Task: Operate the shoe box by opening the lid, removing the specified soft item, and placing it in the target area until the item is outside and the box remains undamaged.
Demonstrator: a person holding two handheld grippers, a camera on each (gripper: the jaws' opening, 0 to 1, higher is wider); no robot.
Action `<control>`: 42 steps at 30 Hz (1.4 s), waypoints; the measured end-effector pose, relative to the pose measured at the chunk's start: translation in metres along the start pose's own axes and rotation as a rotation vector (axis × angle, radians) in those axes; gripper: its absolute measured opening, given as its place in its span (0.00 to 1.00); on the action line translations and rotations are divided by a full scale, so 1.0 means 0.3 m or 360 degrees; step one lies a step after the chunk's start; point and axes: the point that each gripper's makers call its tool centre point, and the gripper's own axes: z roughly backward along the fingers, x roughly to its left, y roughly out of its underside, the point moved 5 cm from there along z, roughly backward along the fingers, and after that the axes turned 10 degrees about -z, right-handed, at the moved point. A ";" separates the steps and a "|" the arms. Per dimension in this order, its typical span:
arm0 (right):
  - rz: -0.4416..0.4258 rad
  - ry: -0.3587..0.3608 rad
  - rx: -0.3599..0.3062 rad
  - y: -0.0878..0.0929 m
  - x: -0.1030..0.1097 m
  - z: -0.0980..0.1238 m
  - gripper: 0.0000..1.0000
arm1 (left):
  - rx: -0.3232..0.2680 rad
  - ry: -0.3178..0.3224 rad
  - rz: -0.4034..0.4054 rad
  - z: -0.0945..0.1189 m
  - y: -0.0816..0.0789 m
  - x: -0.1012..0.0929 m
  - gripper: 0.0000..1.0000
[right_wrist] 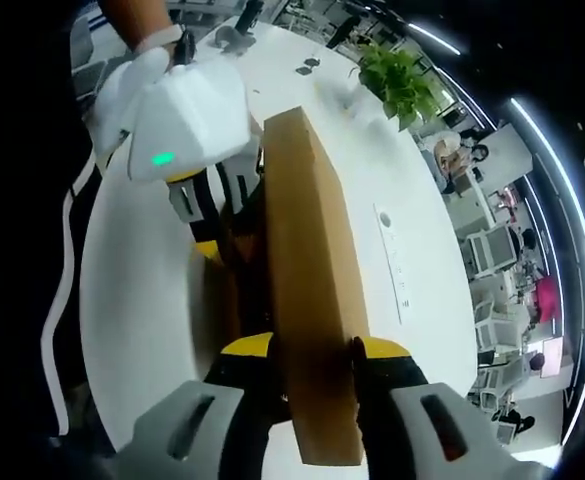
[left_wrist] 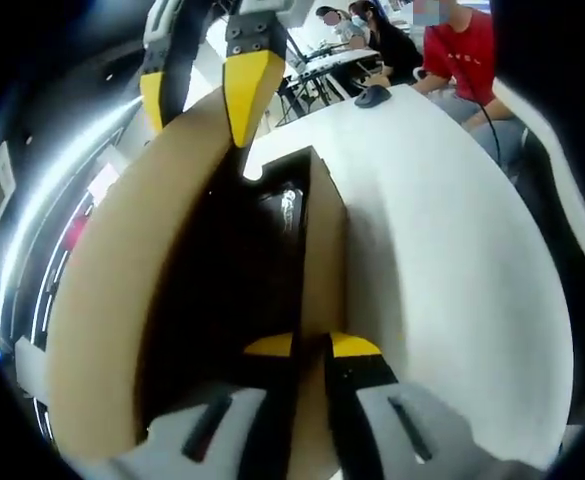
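The brown cardboard shoe box (left_wrist: 324, 250) lies on a white table (left_wrist: 442, 260) with its lid (left_wrist: 122, 290) lifted up on edge. My left gripper (left_wrist: 312, 345) is shut on the box's side wall, one yellow fingertip (left_wrist: 355, 345) outside it. My right gripper (left_wrist: 200, 95) comes in from the top and pinches the raised lid's far edge. In the right gripper view, the right gripper (right_wrist: 314, 347) is shut on the lid (right_wrist: 307, 250), and the left gripper (right_wrist: 217, 240) holds the box below its white body. The box's inside (left_wrist: 262, 240) is dark, with a small glint; its contents cannot be made out.
Several people sit at desks beyond the table's far end, one in a red shirt (left_wrist: 462, 50). A dark mouse (left_wrist: 372, 95) lies near them. A potted plant (right_wrist: 397, 75) and a white power strip (right_wrist: 392, 262) are on the table past the lid.
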 end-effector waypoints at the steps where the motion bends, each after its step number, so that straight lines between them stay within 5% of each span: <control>1: 0.0007 0.0001 0.0002 -0.002 -0.001 0.001 0.30 | -0.0004 0.0005 -0.0002 -0.003 0.001 -0.001 0.09; 15: 0.0163 0.0045 0.0027 -0.030 -0.038 0.020 0.28 | -0.0035 0.0062 0.0055 0.001 -0.006 0.002 0.08; 42: 0.0177 0.0104 0.0015 -0.062 -0.122 0.020 0.28 | -0.0049 0.0114 0.0138 0.001 -0.001 0.002 0.08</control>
